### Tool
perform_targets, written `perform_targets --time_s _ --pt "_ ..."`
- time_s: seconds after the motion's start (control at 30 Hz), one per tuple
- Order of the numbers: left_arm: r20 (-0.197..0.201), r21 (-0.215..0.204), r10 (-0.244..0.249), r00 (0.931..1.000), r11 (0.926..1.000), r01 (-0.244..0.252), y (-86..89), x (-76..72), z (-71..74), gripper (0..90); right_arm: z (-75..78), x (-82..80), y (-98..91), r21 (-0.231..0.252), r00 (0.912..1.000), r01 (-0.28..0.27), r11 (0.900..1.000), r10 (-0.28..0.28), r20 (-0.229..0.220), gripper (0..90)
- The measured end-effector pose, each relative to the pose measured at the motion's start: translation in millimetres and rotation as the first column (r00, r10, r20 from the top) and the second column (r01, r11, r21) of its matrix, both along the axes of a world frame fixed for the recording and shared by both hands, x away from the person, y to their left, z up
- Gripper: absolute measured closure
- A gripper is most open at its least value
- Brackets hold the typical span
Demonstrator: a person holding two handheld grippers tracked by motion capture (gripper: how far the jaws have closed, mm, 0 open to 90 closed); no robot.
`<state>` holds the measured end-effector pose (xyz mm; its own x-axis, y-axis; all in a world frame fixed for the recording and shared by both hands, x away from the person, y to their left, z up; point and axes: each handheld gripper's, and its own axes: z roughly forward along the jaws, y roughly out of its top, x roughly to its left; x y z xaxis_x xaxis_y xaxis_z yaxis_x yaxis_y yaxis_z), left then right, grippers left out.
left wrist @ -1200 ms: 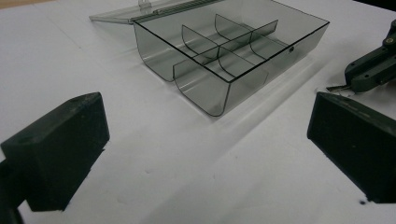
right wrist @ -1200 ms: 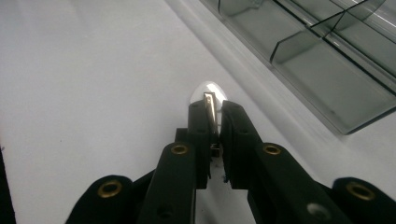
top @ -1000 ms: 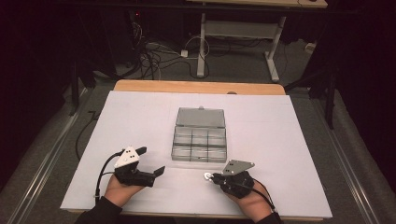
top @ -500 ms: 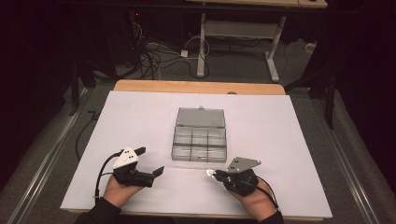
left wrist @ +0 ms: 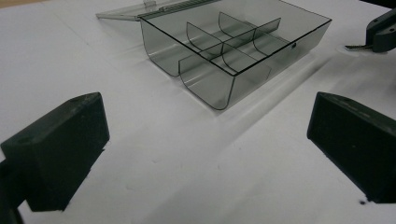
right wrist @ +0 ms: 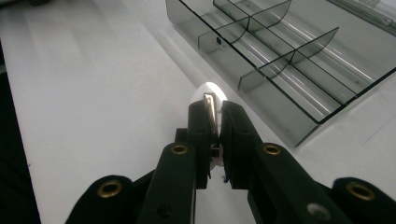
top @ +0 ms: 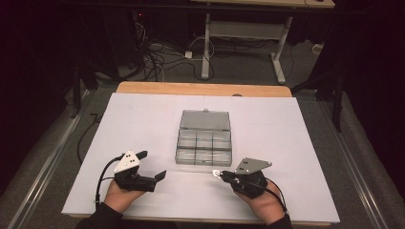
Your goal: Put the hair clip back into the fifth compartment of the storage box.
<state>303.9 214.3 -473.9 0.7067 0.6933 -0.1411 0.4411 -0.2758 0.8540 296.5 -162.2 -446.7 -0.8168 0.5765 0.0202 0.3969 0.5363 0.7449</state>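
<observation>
An open smoke-grey compartment box (top: 204, 149) lies mid-table with its lid (top: 205, 120) folded back flat. In front of its near right corner my right gripper (top: 222, 175) is shut on a small flat metal piece (top: 216, 173). In the right gripper view the jaws (right wrist: 212, 109) pinch that piece (right wrist: 208, 103) on edge, low over the table beside the box (right wrist: 289, 56); a pale oval shows just behind it. My left gripper (top: 153, 164) rests open at the near left. In its own view the jaws (left wrist: 205, 112) stand wide apart, with nothing between them, facing the box (left wrist: 233, 46).
The box's compartments look empty. A white sheet (top: 143, 119) covers the table, with a wooden edge (top: 200, 88) at the far side. Beyond that edge are desk legs and cables on the floor (top: 200, 52). The right gripper (left wrist: 380, 32) shows far right in the left gripper view.
Almost nothing: the right gripper has shifted very slightly while still pinching the metal piece. The left gripper has stayed put.
</observation>
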Motion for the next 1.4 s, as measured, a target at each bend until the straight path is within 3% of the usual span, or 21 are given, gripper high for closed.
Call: perform_targets --time_s 0.77,1.4 --pt "-0.002 -0.015 0.031 0.9995 0.9994 -0.031 15.2 -7.9 -1.2 0.0 9.1 13.8 13.5 0.035 0.9996 -0.022 0.9991 0.022 0.016 84.4" --pt "0.011 -0.006 -0.014 0.9998 0.9999 0.014 2.0 -1.9 0.7 0.0 14.3 26.0 27.6 0.011 0.9998 -0.016 0.9998 0.015 0.013 84.4"
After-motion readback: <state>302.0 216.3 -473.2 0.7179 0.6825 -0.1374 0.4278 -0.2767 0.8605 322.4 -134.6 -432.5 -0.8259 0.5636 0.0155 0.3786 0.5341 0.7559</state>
